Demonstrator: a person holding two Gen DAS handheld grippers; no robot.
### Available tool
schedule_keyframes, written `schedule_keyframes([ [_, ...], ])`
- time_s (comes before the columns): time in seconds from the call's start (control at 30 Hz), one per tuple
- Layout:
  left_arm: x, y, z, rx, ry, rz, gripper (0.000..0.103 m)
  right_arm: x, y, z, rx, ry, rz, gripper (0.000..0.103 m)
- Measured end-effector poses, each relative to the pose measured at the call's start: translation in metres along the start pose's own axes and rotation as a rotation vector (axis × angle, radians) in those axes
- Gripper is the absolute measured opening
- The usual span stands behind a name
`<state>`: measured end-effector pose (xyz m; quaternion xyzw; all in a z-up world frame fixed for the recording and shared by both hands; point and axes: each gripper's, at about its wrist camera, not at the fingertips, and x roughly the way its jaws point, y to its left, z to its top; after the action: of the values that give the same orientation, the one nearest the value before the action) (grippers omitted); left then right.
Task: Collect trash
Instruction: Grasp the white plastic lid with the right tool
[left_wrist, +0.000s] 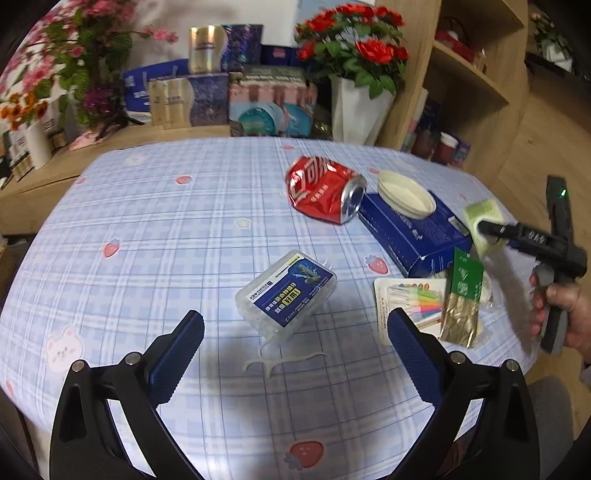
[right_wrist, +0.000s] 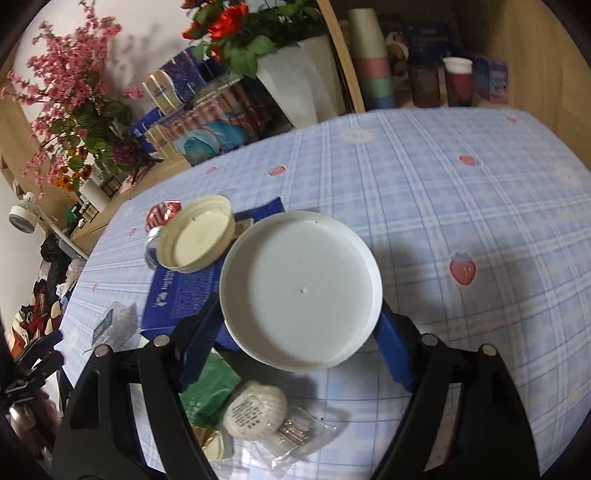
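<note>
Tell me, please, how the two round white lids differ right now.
The large white lid is gripped between the right gripper fingers, above the table; the small cream lid rests on the blue box. The large white lid looks clearly wider and whiter, the small cream lid yellower. Both are round, shallow, with the hollow side facing the camera.

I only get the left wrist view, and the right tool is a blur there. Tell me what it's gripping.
Observer: The right tool is shut on a round white lid, gripped at its edges, hollow side facing the camera.
Operator: Report what lies below it.
Observer: A round white puck with a printed label, in a clear wrapper on the tablecloth.
Operator: Name something past the table's far edge.
Observer: A stack of pastel paper cups stands on the shelf.
</note>
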<state>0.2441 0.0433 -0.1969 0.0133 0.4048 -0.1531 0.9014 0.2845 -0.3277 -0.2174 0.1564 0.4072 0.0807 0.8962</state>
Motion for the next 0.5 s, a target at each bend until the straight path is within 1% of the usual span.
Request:
schedule_keyframes([
  [0.1,0.011,0.003,0.002,0.037,0.030,-0.002,0.097,-0.009,0.002,0.003,-0.007,-0.017,0.007,0.078],
  [0.3,0.010,0.010,-0.004,0.000,0.030,-0.045,0.097,-0.017,0.007,0.001,-0.060,-0.027,-0.019,0.078],
  [0.5,0.008,0.012,-0.017,0.016,0.042,-0.060,0.097,-0.023,0.003,-0.007,-0.052,-0.017,-0.007,0.078],
])
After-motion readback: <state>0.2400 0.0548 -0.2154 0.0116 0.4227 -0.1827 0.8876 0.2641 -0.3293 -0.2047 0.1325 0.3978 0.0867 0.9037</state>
